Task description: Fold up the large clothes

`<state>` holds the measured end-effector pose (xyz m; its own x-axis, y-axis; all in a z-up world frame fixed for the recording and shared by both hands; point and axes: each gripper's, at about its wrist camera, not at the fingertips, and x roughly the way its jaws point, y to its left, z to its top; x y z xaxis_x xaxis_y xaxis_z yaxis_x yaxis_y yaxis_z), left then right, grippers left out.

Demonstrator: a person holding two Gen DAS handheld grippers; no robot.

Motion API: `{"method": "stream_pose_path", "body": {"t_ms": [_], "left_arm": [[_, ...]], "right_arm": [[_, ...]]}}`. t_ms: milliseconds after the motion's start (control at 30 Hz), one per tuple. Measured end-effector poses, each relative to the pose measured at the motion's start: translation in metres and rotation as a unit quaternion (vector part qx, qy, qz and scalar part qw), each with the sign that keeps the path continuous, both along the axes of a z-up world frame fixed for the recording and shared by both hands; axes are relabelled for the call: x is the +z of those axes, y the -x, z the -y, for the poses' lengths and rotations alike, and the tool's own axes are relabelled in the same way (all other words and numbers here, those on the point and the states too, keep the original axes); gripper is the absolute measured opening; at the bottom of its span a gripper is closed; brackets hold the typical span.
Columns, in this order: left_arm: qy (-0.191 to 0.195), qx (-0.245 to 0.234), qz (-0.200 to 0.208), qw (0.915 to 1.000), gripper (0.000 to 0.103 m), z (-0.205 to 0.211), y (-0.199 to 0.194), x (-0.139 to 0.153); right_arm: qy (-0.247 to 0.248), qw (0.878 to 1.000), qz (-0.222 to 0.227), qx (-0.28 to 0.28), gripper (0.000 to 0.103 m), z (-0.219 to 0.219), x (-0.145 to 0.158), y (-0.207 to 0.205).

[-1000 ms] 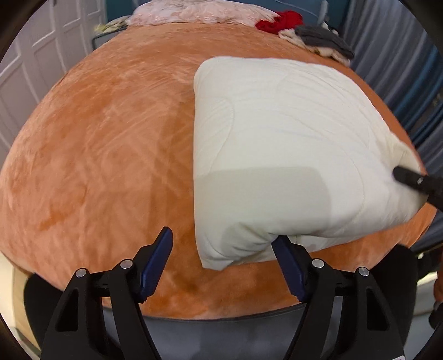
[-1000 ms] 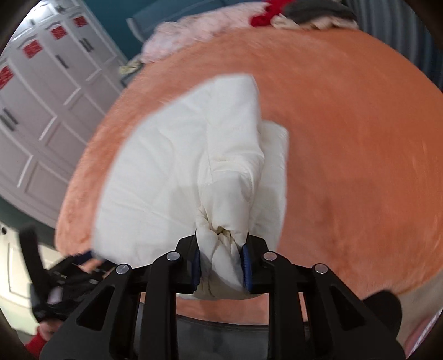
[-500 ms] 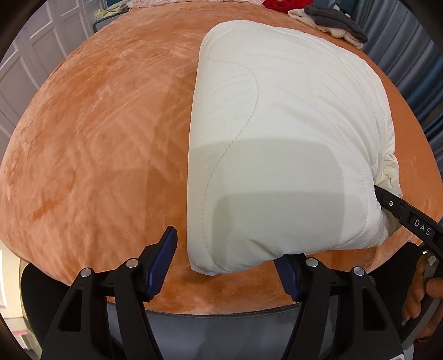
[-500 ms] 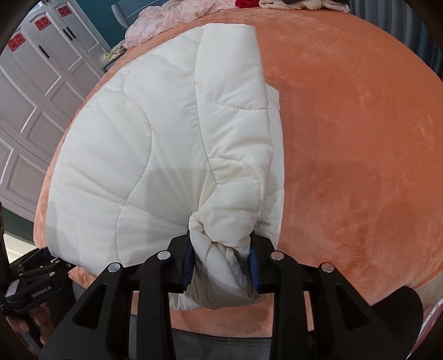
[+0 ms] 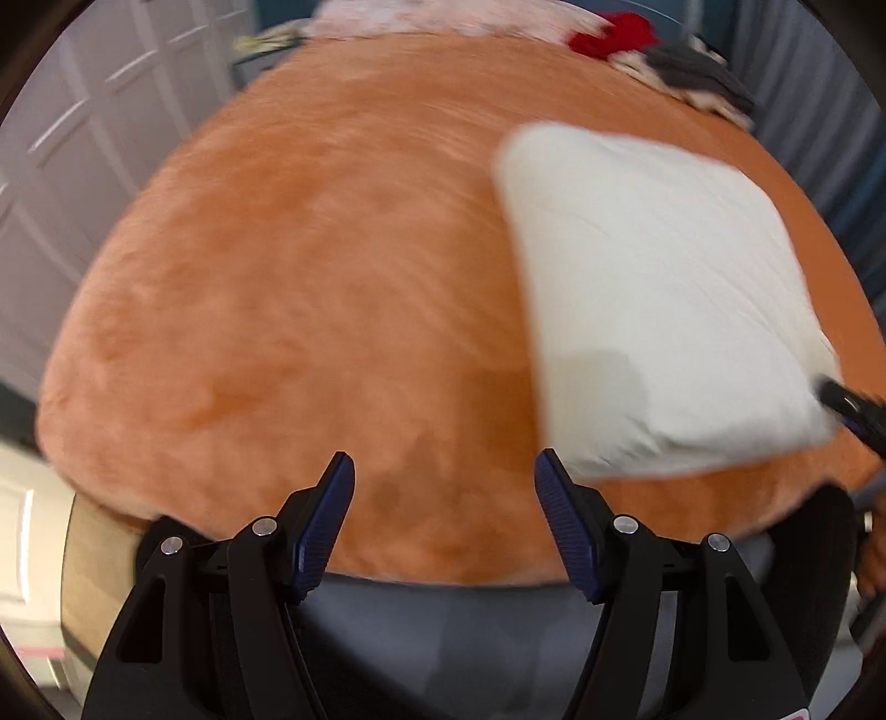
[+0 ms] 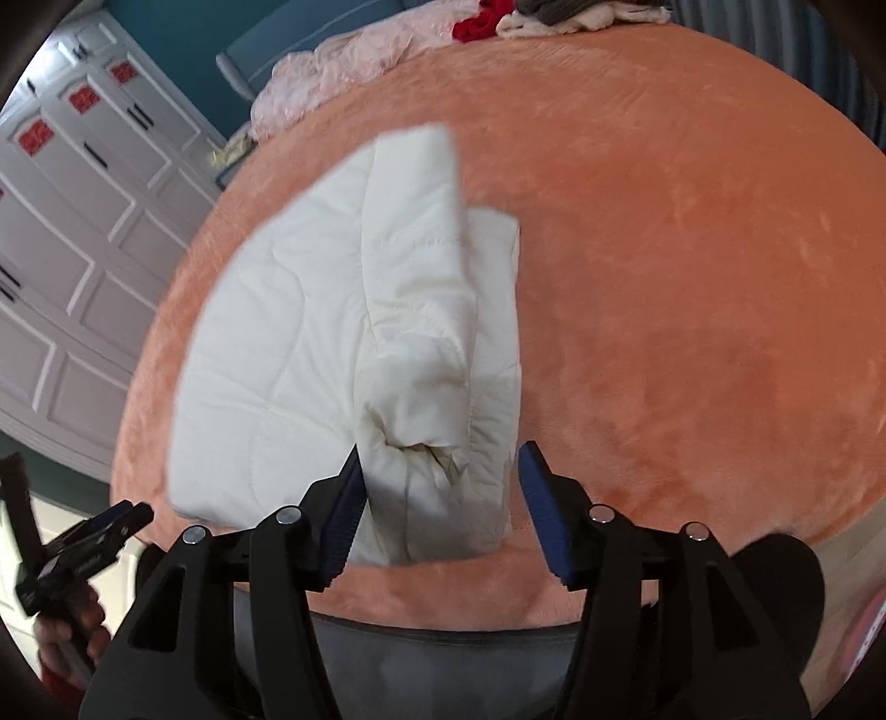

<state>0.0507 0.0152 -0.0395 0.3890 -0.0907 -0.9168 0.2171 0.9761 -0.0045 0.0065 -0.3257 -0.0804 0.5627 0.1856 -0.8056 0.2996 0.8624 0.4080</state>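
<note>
A folded cream quilted jacket lies on the orange plush bed cover, at the right of the left wrist view. My left gripper is open and empty, to the left of the jacket's near corner. In the right wrist view the jacket lies with its bunched near end just ahead of my right gripper, which is open, the cloth sitting loose between its jaws. The right gripper's tip also shows at the jacket's right corner in the left wrist view.
A pile of pink, red, grey and cream clothes sits at the far edge of the bed, also in the right wrist view. White panelled cupboard doors stand to the left. The bed's near edge runs just ahead of both grippers.
My right gripper has opened and let go of the jacket's bunched end. My left gripper has drawn back and to the left, away from the jacket's corner. The jacket now lies flat on the bed.
</note>
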Motion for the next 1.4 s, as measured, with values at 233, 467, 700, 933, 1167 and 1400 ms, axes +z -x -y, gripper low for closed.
{"method": "stream_pose_path", "body": {"t_ms": [233,467,700,933,1167,1400], "left_arm": [[0.072,0.024,0.055,0.9956,0.065,0.008,-0.066,0.051],[0.118,-0.009,0.054,0.9915,0.065,0.075,-0.132,0.058],[0.113,-0.010,0.023,0.9933,0.065,0.118,-0.173,0.024],[0.102,-0.020,0.004,0.9946,0.065,0.148,-0.180,-0.012],[0.069,-0.044,0.025,0.9963,0.066,0.173,-0.168,-0.032],[0.036,-0.050,0.052,0.9968,0.069,0.179,-0.165,-0.055]], "right_arm": [[-0.006,0.998,0.055,-0.014,0.058,0.016,0.059,-0.034],[-0.008,0.997,0.060,-0.055,0.074,0.031,0.069,-0.099],[-0.049,0.995,0.017,-0.085,0.074,0.040,0.024,-0.148],[-0.043,0.993,0.044,-0.098,0.014,0.035,0.003,-0.137],[0.022,0.993,0.022,-0.118,0.011,0.035,-0.031,-0.115],[0.041,0.994,0.014,-0.100,0.016,0.028,-0.047,-0.123]]}}
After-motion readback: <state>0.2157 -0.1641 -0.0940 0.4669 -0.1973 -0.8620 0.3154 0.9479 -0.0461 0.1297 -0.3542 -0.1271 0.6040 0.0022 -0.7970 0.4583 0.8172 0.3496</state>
